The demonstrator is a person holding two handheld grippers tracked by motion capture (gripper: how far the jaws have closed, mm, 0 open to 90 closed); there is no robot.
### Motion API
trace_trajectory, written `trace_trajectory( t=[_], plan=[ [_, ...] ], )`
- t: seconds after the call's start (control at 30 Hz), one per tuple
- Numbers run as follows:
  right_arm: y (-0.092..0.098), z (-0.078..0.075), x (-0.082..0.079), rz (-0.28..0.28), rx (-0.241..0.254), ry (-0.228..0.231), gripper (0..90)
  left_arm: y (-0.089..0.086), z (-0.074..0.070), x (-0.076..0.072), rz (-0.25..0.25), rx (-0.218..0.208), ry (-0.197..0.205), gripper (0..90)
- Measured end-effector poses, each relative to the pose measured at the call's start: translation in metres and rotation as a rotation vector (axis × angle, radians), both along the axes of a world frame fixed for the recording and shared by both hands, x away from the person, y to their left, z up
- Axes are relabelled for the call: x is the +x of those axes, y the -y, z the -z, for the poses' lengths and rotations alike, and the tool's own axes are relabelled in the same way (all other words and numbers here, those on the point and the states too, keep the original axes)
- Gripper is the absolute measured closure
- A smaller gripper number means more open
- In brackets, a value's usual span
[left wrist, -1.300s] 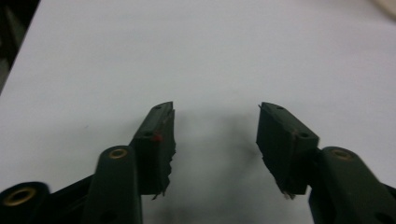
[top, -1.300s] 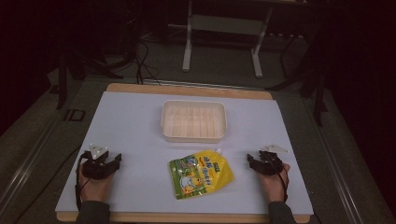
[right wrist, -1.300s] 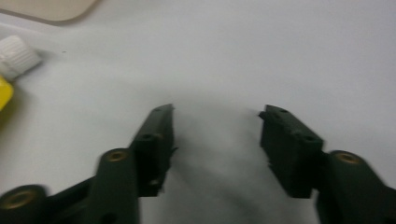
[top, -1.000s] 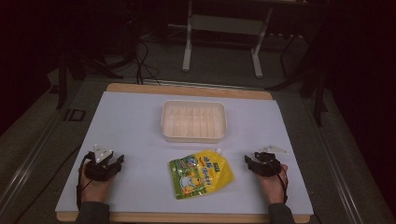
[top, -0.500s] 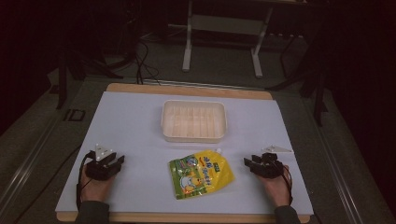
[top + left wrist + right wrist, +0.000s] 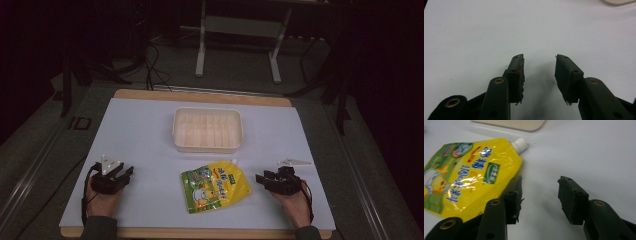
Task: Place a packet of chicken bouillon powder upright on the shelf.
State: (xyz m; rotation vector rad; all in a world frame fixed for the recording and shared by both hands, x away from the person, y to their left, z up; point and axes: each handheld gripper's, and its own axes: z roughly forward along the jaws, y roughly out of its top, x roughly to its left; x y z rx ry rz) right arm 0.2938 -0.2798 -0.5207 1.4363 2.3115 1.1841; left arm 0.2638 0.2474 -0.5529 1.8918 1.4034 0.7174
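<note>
Right hand-held gripper closing in on the yellow spouted pouch, nothing gripped yet.

Nearest the person, the right hand-held gripper (image 6: 264, 178) lies low over the white surface (image 6: 140, 130) with its jaws parted and nothing between them; they have just been opening a little. It points across toward the pouch (image 6: 215, 185), which lies flat just beside it, toward the middle of the surface. In the right gripper view the pouch's (image 6: 466, 170) edge lies by one fingertip (image 6: 515, 186), and whether they touch I cannot tell. The pouch's long axis runs diagonally, its white cap (image 6: 233, 162) pointing away toward the tray (image 6: 207, 129). The left hand-held gripper (image 6: 121, 173) is released too, over bare surface, farther from the pouch, so the right hand looks better placed to take it. The empty cream tray lies beyond the cap, apart from it.
</note>
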Motion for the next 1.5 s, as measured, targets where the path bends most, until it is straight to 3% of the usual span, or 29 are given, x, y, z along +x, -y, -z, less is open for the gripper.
trace_trajectory(
  t=[0.27, 0.53, 0.97, 1.13, 1.5],
  plan=[
    [-0.012, 0.003, -0.005, -0.034, 0.072, -0.033, 47.2, 0.001, 0.0, 0.0, -0.004, 0.005, -0.001, 57.7],
    [-0.026, 0.006, -0.005, -0.063, 0.086, -0.063, 45.6, 0.001, 0.0, 0.001, -0.007, 0.011, -0.003, 57.8],
    [-0.051, 0.023, -0.003, -0.106, 0.1, -0.135, 45.3, 0.001, 0.0, 0.001, -0.015, 0.011, -0.004, 57.4],
    [-0.056, 0.023, 0.0, -0.111, 0.099, -0.141, 46.3, 0.001, 0.0, 0.001, -0.012, 0.014, -0.004, 57.4],
    [-0.064, 0.022, 0.009, -0.115, 0.074, -0.173, 65.4, 0.002, 0.0, 0.001, -0.013, 0.023, -0.005, 57.3]
  ],
)
